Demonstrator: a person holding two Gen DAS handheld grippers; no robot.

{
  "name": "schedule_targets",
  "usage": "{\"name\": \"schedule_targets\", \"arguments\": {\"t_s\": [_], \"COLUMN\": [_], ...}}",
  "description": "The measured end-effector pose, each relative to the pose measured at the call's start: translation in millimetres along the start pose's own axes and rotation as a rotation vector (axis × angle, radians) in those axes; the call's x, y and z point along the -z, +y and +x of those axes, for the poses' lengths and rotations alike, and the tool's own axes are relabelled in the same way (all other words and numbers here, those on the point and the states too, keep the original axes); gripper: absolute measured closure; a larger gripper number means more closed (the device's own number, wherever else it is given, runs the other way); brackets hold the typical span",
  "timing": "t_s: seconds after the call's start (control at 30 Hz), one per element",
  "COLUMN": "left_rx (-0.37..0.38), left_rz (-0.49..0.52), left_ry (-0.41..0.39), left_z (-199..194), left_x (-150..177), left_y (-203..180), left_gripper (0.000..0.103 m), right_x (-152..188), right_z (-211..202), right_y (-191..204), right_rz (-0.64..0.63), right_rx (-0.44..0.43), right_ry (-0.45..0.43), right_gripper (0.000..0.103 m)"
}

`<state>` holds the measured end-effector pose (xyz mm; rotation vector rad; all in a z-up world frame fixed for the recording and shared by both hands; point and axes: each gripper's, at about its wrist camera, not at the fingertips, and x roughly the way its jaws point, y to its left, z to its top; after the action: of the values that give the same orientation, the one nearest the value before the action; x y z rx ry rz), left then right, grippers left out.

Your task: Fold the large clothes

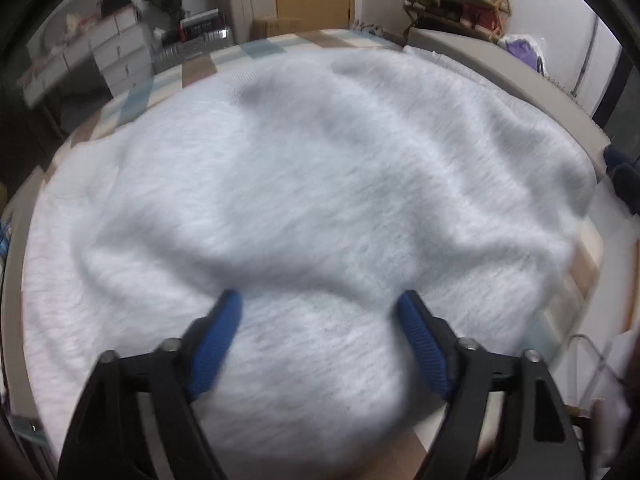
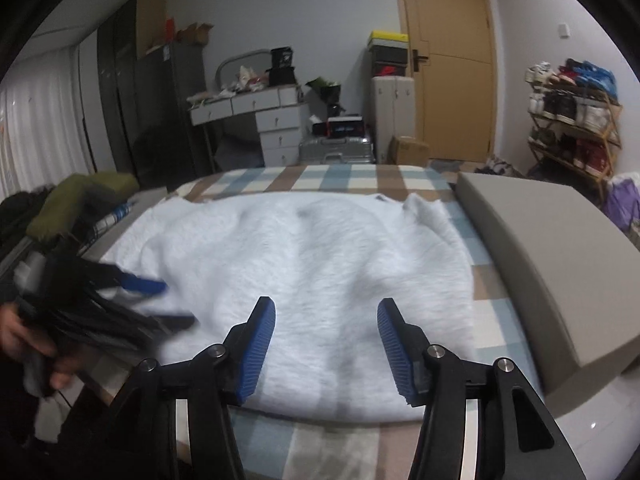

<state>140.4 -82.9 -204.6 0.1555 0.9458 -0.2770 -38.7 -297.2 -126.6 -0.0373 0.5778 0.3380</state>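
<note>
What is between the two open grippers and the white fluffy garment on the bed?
Nothing visible. The white garment lies spread on the checked bedcover directly below the right gripper and the left gripper. Both have open, empty jaws. The grey cushion lies beside it, apart.

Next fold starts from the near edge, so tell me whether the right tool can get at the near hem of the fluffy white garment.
Probably yes. The right tool stands open over the fluffy white garment, and nothing lies between it and the near hem.

garment [image 2: 296,264] lies spread on the bed [image 2: 348,178]; cushion [image 2: 560,264] to its right; dresser [image 2: 276,120] behind.
</note>
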Motion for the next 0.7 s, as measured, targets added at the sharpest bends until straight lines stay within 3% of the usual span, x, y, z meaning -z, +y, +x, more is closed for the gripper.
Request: {"name": "schedule_targets", "arguments": {"t_s": [0.03, 0.1, 0.2, 0.3, 0.4, 0.43, 0.53, 0.63, 0.7], "left_rx": [0.0, 0.002, 0.013, 0.015, 0.016, 0.016, 0.02, 0.126, 0.147], "left_rz": [-0.015, -0.016, -0.009, -0.012, -0.013, -0.013, -0.021, -0.022, 0.005], "left_ry": [-0.006, -0.023, -0.046, -0.051, -0.06, -0.055, -0.034, -0.042, -0.085], "left_z": [0.1, -3.0, -5.8, -7.9, -10.4, -7.4, -16.1, -33.8, -45.1], "left_x": [2.5, 6.7, 14.0, 16.5, 15.6, 11.1, 4.9, -5.9, -22.0], "left_y": [1.5, 2.9, 4.5, 5.9, 3.7, 4.9, 2.0, -0.6, -9.1], "left_gripper": [0.019, 0.019, 0.019, 0.019, 0.019, 0.019, 0.019, 0.019, 0.019], "right_x": [-0.6, -0.6, -5.8, -9.9, 9.1, 10.1, 6.7, 3.4, 3.6], "right_z": [-0.2, 3.0, 23.5, 48.5, 90.1, 87.5, 85.7, 74.8, 64.1], "right_y": [-3.2, -7.5, -16.3, -22.6, -37.5, -43.5, -58.3, -54.1, -48.5], "right_rz": [0.007, 0.016, 0.037, 0.028, 0.047, 0.08, 0.184, 0.179, 0.164], "right_rx": [0.017, 0.029, 0.027, 0.046, 0.072, 0.05, 0.003, 0.017, 0.024], "right_ry": [0.009, 0.035, 0.101, 0.154, 0.306, 0.265, 0.321, 0.334, 0.306], "right_gripper": [0.052, 0.071, 0.085, 0.086, 0.087, 0.087, 0.088, 0.087, 0.083]}}
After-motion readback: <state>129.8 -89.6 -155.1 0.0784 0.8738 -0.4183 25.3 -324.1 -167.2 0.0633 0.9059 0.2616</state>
